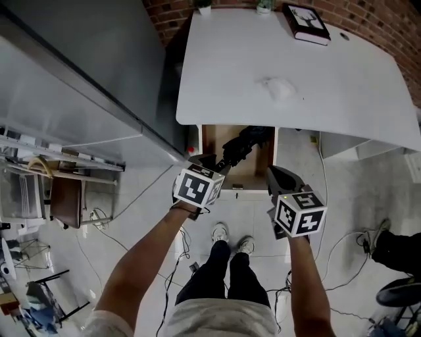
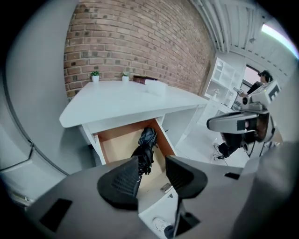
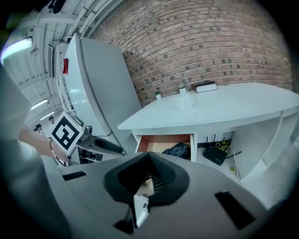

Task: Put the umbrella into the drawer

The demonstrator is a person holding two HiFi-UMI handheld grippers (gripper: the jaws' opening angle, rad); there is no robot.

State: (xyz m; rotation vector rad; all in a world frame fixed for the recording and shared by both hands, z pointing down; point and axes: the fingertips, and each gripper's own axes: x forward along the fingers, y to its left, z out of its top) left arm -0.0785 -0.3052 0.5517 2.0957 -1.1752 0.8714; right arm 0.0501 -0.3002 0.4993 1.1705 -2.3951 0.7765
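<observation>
The black folded umbrella (image 1: 245, 146) lies inside the open wooden drawer (image 1: 209, 141) under the white desk (image 1: 342, 85). In the left gripper view the umbrella (image 2: 145, 147) rests along the right side of the drawer (image 2: 117, 144), beyond the jaws. My left gripper (image 1: 216, 163) hovers above the drawer's front left corner; its jaws (image 2: 154, 169) stand open with nothing between them. My right gripper (image 1: 275, 174) hangs at the drawer's front right, apart from it, and its pads (image 3: 148, 161) meet with nothing held. The umbrella (image 3: 177, 150) also shows in the right gripper view.
A dark book (image 1: 306, 23) and small potted plants (image 1: 204, 8) sit at the desk's far edge. A tall grey cabinet (image 1: 79, 79) stands at the left. A router with cables (image 3: 216, 154) lies under the desk. The person's shoes (image 1: 230, 237) are on the floor below the drawer.
</observation>
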